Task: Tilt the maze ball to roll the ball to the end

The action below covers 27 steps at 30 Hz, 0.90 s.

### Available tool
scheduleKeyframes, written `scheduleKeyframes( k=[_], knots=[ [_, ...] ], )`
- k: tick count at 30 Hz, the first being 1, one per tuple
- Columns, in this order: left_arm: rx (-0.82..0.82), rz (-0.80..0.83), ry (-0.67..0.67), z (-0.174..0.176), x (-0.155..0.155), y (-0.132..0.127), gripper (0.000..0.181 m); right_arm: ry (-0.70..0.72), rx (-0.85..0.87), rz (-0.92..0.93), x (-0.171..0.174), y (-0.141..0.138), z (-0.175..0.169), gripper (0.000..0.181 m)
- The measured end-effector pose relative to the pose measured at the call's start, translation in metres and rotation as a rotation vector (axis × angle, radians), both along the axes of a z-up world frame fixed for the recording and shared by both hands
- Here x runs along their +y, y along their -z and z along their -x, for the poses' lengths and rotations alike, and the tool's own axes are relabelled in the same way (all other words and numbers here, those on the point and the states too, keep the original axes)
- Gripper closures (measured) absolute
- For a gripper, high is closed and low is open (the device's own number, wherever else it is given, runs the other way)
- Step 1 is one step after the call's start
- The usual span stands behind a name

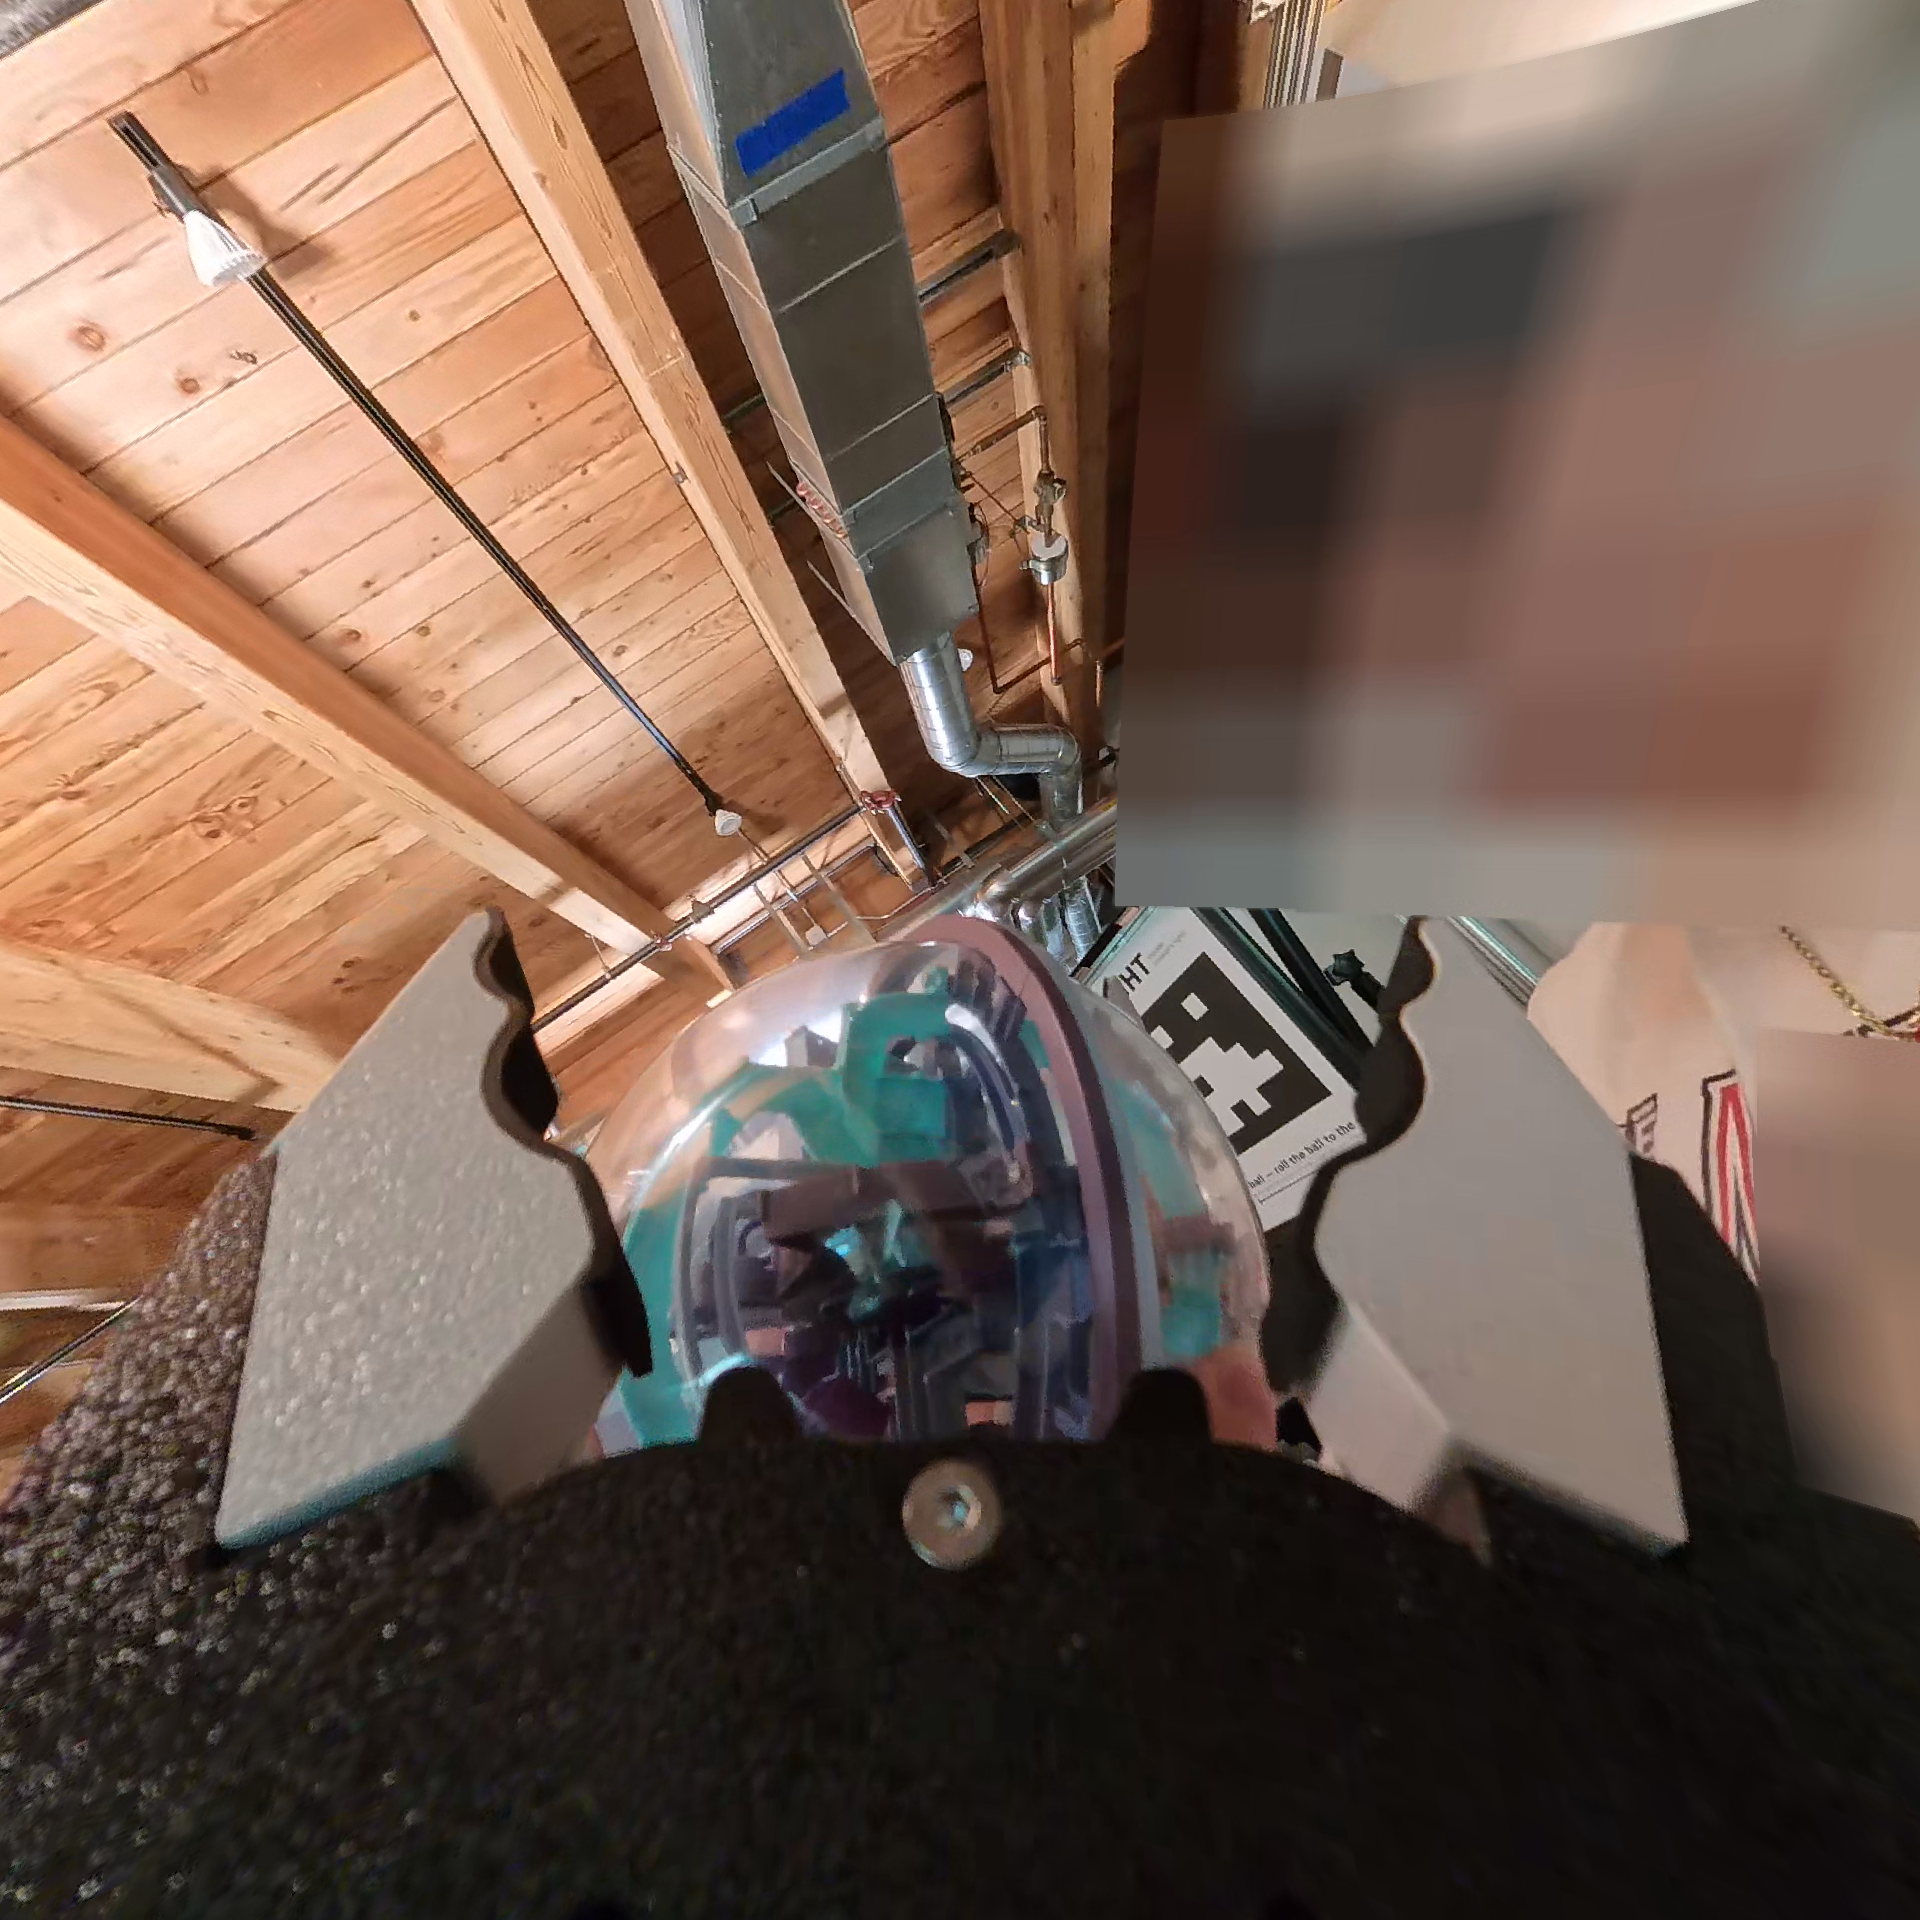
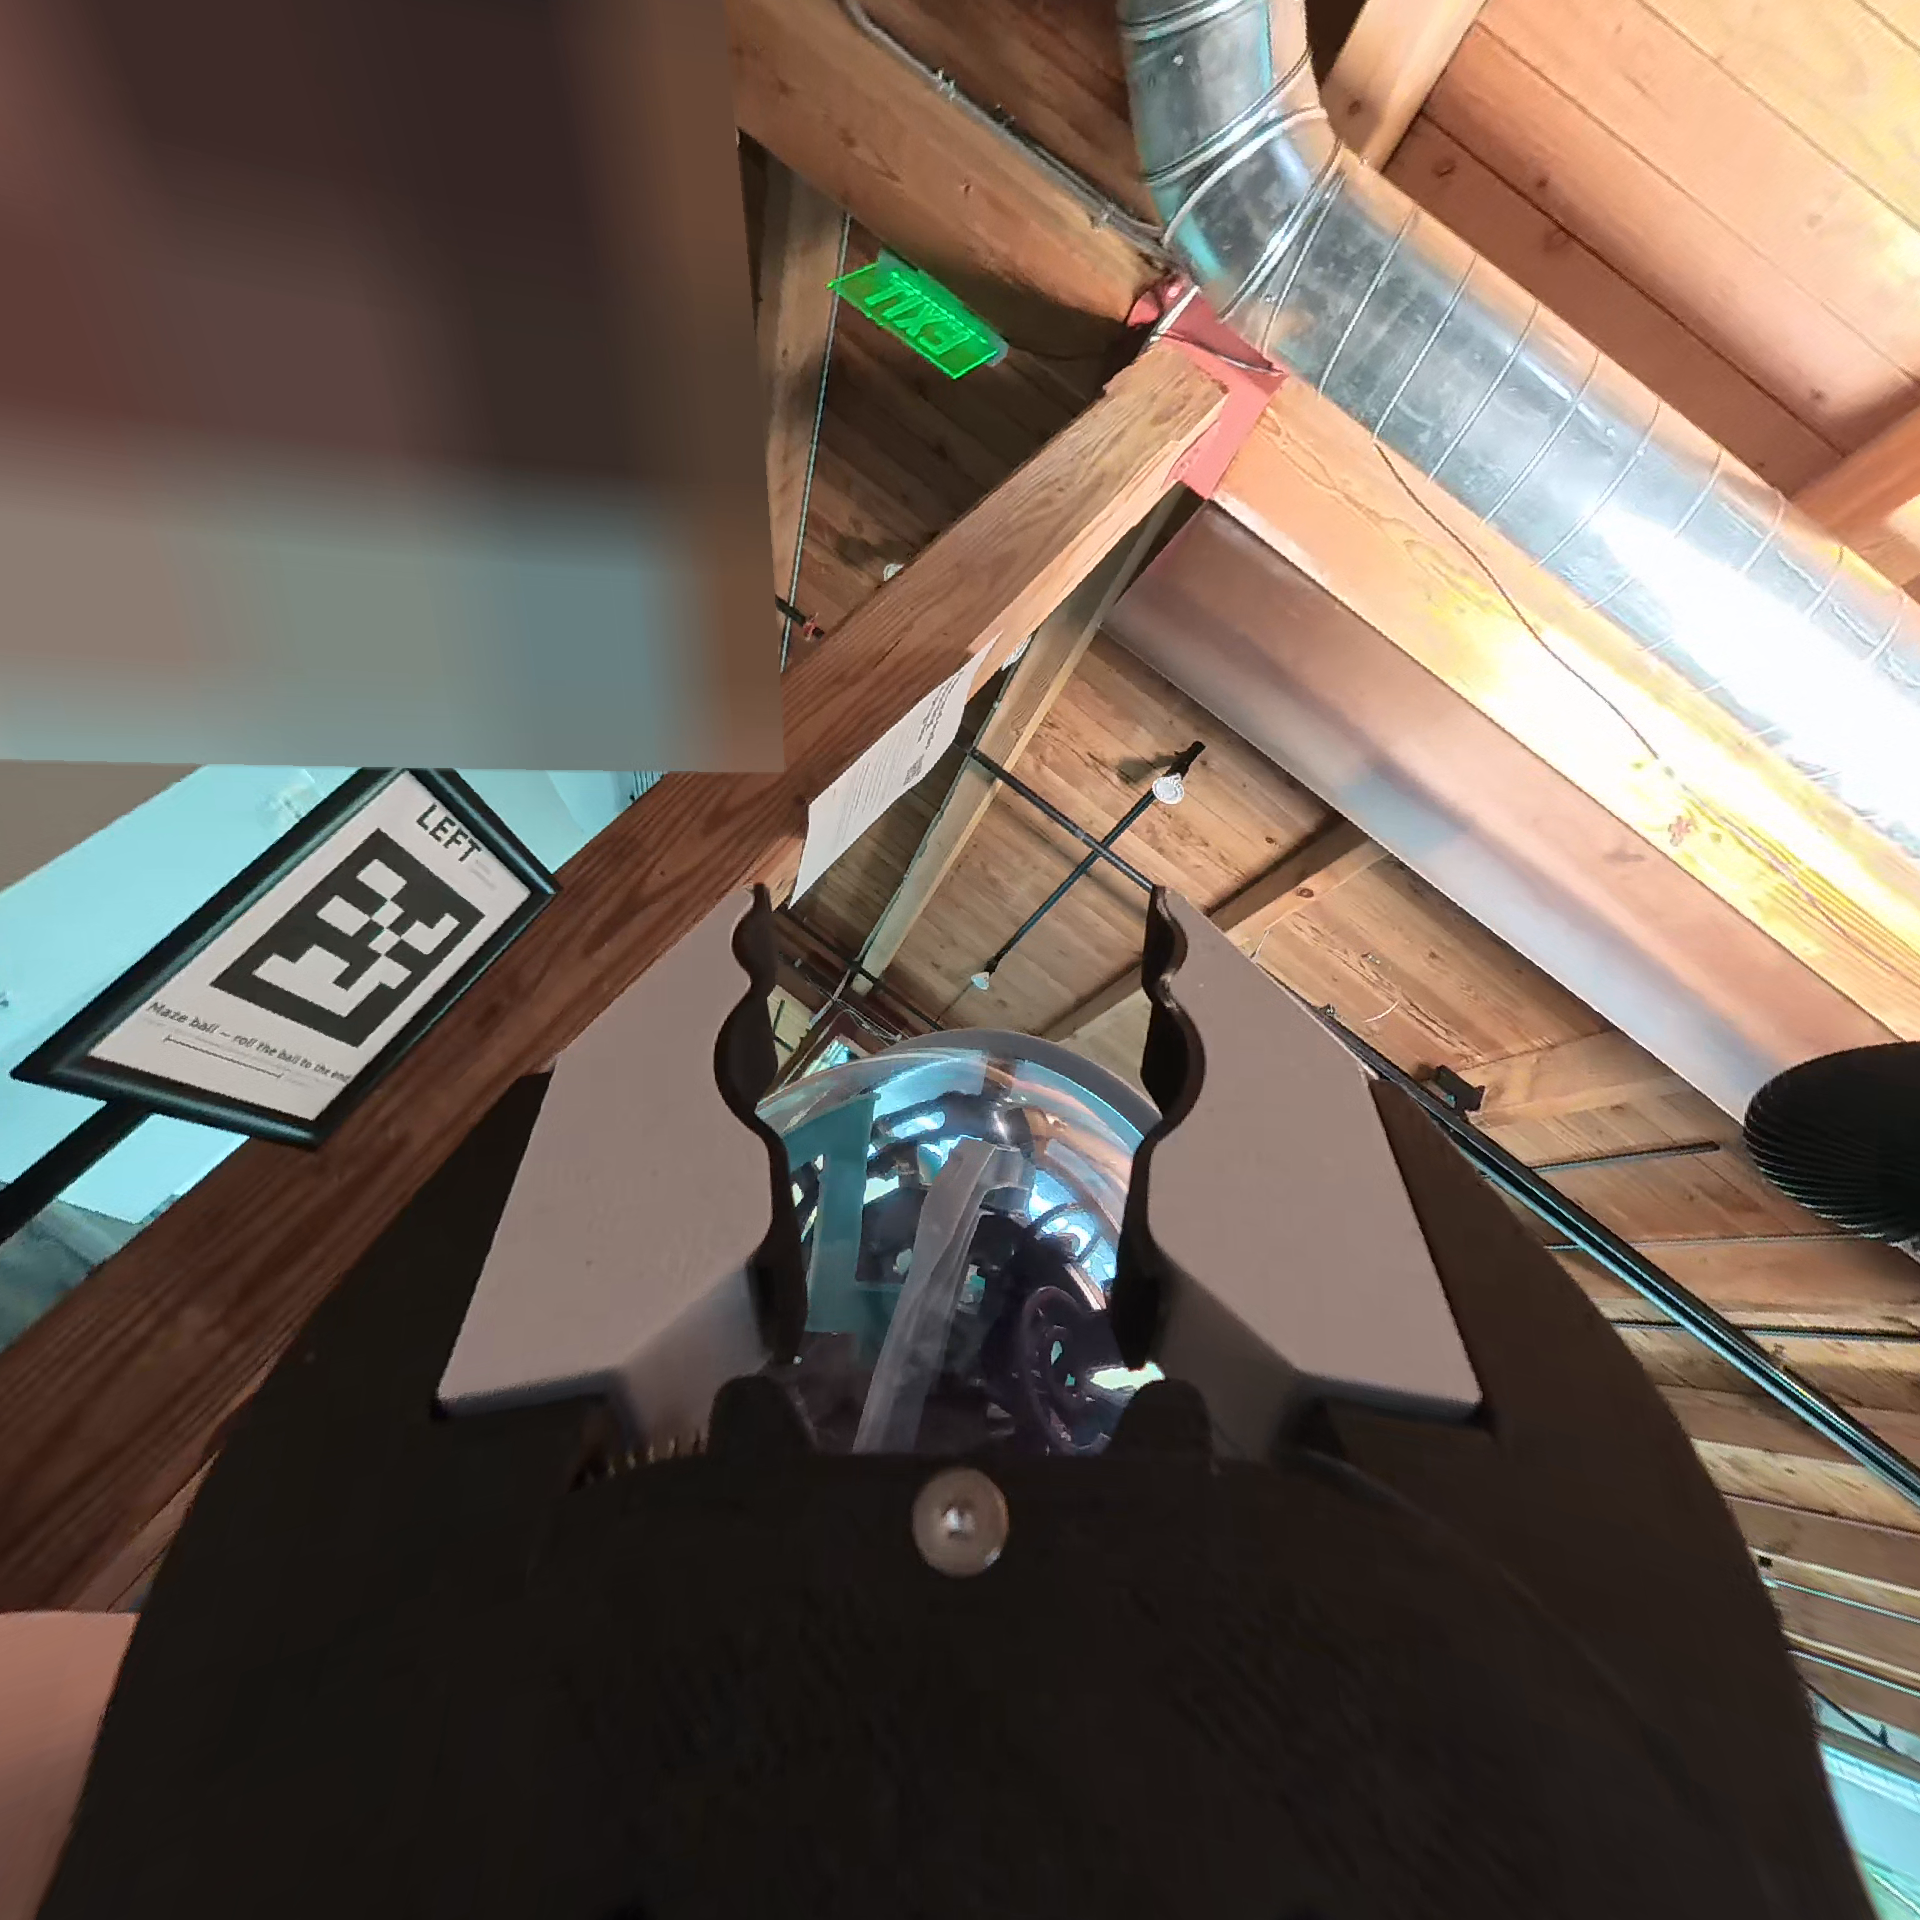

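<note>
Left wrist view: left tongs [image 1: 940,1174] spread wide, cradling clear plastic maze ball [image 1: 914,1195] with teal tracks. Right tongs [image 2: 961,1132] pinch same ball [image 2: 961,1195], pointing at wooden ceiling.

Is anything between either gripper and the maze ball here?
Nothing visible. The maze ball sits directly between the left gripper fingers, which stand wide beside it. In the right wrist view the right gripper fingers close against the sphere's sides, with no object between. The small ball inside and its end point cannot be made out.
</note>
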<state>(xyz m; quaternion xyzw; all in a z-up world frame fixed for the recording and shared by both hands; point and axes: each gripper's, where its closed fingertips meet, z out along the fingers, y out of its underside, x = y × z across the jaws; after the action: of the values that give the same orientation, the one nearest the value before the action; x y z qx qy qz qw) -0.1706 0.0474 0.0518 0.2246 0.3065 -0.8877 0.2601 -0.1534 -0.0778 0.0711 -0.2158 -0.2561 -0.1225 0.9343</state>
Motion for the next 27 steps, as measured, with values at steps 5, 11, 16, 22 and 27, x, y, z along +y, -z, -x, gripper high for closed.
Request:
scheduleKeyframes(
  k=[5,11,16,22,27],
  knots=[
    [0.091,0.035,-0.108,-0.018,-0.005,-0.008,0.026,-0.004,0.091,-0.013,-0.003,-0.006,-0.019,0.115],
    [0.204,0.076,-0.139,-0.034,-0.004,-0.014,0.026,-0.007,0.134,0.0,-0.001,-0.007,-0.031,0.115],
    [0.196,0.103,-0.072,-0.027,-0.001,-0.016,0.025,0.001,0.101,-0.009,-0.002,-0.007,-0.022,0.117],
    [0.22,0.113,-0.065,-0.031,-0.001,-0.016,0.025,0.028,0.101,-0.013,-0.001,-0.008,-0.022,0.115],
    [0.183,0.127,-0.111,-0.028,-0.002,-0.016,0.024,0.015,0.135,-0.038,-0.004,-0.01,-0.027,0.114]
  ],
)
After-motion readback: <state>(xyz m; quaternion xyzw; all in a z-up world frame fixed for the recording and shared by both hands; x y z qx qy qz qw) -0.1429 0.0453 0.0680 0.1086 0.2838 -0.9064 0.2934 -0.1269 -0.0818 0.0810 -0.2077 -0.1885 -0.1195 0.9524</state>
